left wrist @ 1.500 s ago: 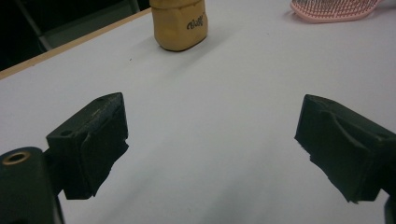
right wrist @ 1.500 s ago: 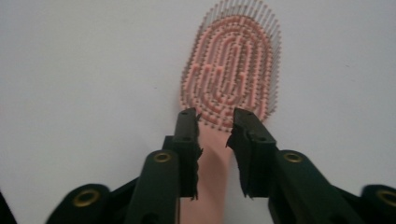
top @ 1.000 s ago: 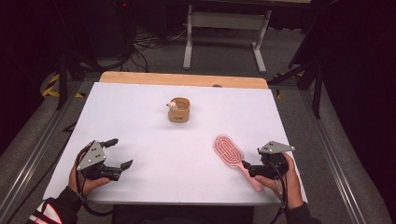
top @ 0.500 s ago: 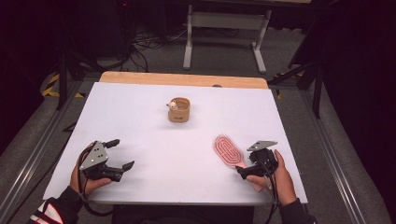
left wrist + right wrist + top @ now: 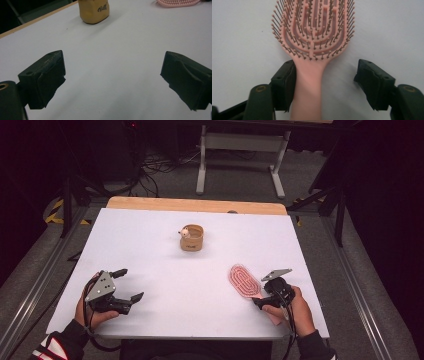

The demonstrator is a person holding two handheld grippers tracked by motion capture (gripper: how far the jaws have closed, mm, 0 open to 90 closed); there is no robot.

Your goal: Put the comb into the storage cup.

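Straddling the handle of the pink hairbrush (image 5: 313, 37), the right gripper (image 5: 325, 82) has one jaw against the handle's side and the other standing clear, so no pinch yet; jaws have just been closing. Brush lies flat, bristles up, on the white counter (image 5: 200, 285) near the person's right edge, head pointing away from the hand (image 5: 295, 307). Tan cup (image 5: 192, 238) sits upright mid-counter toward the far side, well apart from the brush, something small and pale at its rim. Left gripper (image 5: 127, 287) is low over the near-left counter, jaws spread wide with nothing between them.
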